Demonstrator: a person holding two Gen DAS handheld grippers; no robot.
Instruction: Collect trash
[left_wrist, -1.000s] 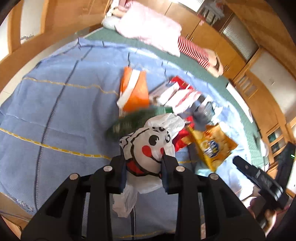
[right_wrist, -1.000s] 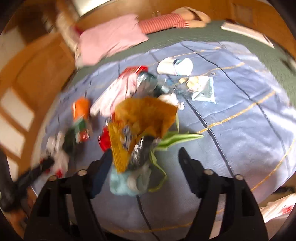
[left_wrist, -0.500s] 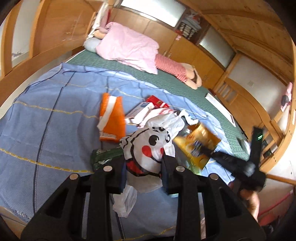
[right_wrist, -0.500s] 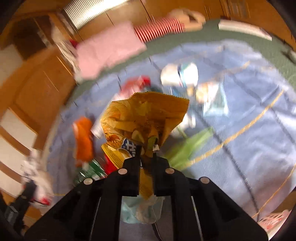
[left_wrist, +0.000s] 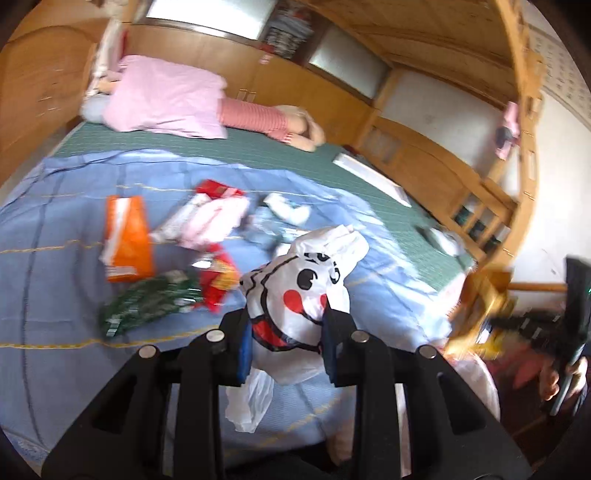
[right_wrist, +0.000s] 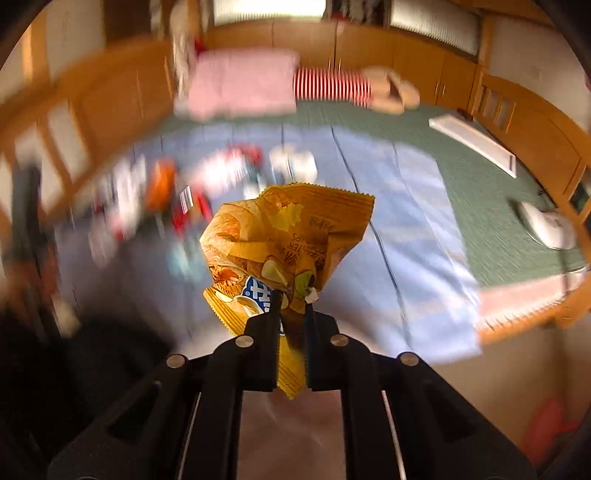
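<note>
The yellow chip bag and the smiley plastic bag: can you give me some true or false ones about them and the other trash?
1. The right gripper is shut on the yellow chip bag. True.
2. The left gripper is open with nothing in it. False: it is shut on the white plastic bag with the smiley face.
3. An orange packet lies on the blue blanket. True.
4. The green wrapper is held in a gripper. False: it lies on the blanket beside the orange packet.
5. The chip bag is flat and smooth. False: it is crumpled.
</note>
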